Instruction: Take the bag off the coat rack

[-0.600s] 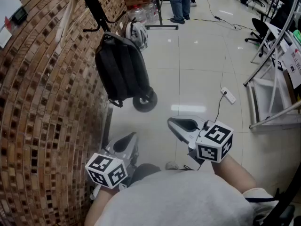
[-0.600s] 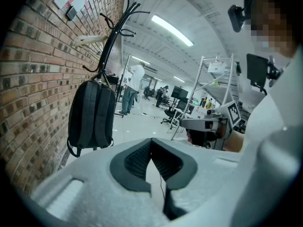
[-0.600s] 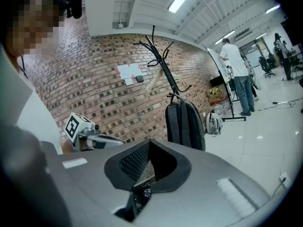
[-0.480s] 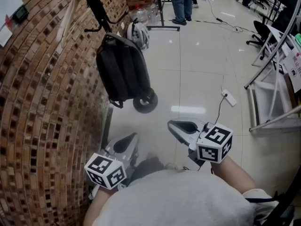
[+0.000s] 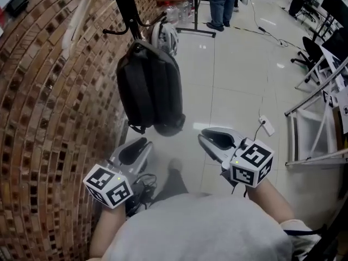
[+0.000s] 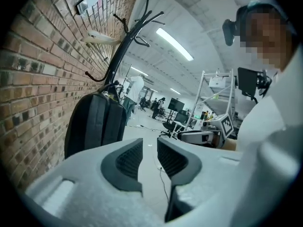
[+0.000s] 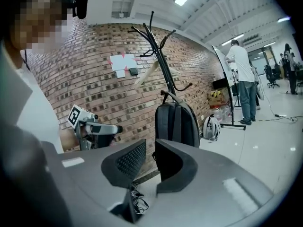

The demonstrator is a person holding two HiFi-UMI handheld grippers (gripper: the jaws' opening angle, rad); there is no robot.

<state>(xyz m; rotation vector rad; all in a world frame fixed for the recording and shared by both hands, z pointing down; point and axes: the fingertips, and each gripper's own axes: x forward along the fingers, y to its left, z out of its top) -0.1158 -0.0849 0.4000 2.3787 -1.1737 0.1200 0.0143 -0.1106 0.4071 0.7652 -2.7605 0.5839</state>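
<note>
Hanging bag: the black backpack [image 5: 149, 86] hangs by its top from a lower hook of the coat rack [image 5: 126, 4], against the pole, its body dropping straight down below the hook.
Coat rack: a dark pole with curved hooks, standing close to the brick wall [image 5: 49, 91]; the left gripper view shows the bag's top handle up at the pole [image 6: 124, 46].
Left gripper: the left gripper [image 5: 138, 145] is held low, below the bag's bottom edge and on the wall side of the coat rack; its jaws stand a narrow slit apart with nothing between them.
Right gripper: the right gripper [image 5: 209, 137] is level with the left one, on the open-floor side of the coat rack; its jaws are likewise almost together and empty.
Bag and fingers: neither pair of fingers touches the bag; in the left gripper view the bag [image 6: 92, 124] rises beyond and left of the pads [image 6: 125, 162], and in the right gripper view it [image 7: 176, 122] stands beyond the pads [image 7: 128, 162], just right of the gap, well apart from both.
Strap and hook: the part of the bag on the hook is far above both grippers.
Helmet: a white helmet [image 5: 163, 37] lies on the floor behind the coat rack, beyond the bag.
Bystander: a person in jeans [image 5: 223, 4] stands farther back from the coat rack on the tiled floor.
</note>
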